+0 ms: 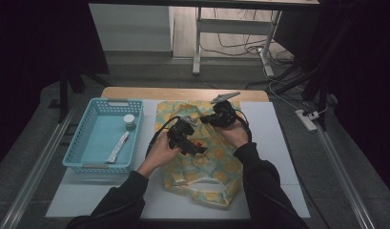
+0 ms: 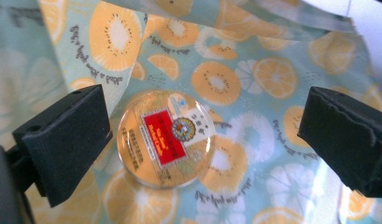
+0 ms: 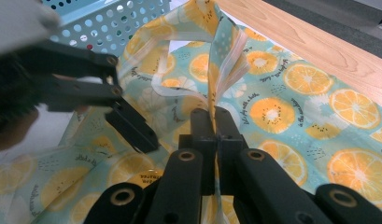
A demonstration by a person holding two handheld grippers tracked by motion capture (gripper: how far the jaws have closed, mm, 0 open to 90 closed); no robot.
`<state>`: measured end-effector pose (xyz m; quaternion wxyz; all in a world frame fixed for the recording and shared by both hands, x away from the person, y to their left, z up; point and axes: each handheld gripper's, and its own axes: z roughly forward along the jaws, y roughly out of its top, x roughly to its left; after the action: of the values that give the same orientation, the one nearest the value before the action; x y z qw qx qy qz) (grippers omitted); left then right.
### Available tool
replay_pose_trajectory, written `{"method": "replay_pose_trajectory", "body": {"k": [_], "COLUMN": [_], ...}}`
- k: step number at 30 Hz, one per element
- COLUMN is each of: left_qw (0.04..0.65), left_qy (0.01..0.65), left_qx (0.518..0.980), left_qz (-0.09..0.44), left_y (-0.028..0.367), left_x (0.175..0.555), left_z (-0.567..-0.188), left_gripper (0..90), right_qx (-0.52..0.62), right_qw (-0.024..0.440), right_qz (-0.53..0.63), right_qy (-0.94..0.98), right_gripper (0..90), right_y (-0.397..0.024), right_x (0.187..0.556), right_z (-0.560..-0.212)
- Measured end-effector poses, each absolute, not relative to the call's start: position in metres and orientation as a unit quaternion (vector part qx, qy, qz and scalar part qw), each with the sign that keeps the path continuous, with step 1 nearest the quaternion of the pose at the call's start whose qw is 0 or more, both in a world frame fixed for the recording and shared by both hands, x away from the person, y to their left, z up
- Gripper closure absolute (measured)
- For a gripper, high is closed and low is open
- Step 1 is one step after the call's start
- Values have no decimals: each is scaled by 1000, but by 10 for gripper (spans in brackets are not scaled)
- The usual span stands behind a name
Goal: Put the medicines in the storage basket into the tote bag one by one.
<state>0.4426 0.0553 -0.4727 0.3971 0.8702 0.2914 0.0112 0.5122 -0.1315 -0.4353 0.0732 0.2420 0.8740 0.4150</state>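
A: What sits on the worktop (image 1: 278, 143)?

B: The biggest thing is a cloth bag (image 1: 202, 167) printed with orange slices, lying across the middle and running toward the near edge. Left of it, near the left edge, stands a blue basket (image 1: 83, 143) with a small jar (image 1: 129, 121) and a thin packet (image 1: 118, 147) inside.

A: And the bag's mouth?

B: It is lifted. In the right gripper view the bag (image 3: 296, 93) has its rim gathered up in a fold, and the right gripper (image 3: 215, 122) has its jaws pressed together on that fold, pinching the cloth. In the high view that right gripper (image 1: 220, 117) sits over the far half of the bag.

A: What about the left gripper (image 1: 195, 148)?

B: It hangs over the middle of the bag. In the left gripper view the left gripper (image 2: 202, 135) has its jaws spread wide, nothing between the pads.

A: Is anything under it?

B: A small round tin (image 2: 165, 138) with a clear lid and a red label. It lies flat on the cloth of the bag (image 2: 272, 74), below the raised rim, between the two pads but touching neither.
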Motion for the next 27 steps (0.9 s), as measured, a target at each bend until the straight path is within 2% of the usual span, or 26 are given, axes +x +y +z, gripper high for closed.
{"method": "replay_pose_trajectory", "body": {"k": [16, 27], "left_qw": [424, 429], "left_qy": [284, 299], "left_qx": [860, 852], "left_qz": [-20, 10], "left_y": [91, 123], "left_x": [426, 417], "left_z": [-456, -450], "left_gripper": [28, 5], "right_qx": [235, 231], "right_qw": [74, 72], "right_qz": [422, 421], "right_qy": [873, 874], "right_gripper": [897, 896], "right_y": [-132, -131], "right_x": [506, 503], "right_z": [-433, -434]}}
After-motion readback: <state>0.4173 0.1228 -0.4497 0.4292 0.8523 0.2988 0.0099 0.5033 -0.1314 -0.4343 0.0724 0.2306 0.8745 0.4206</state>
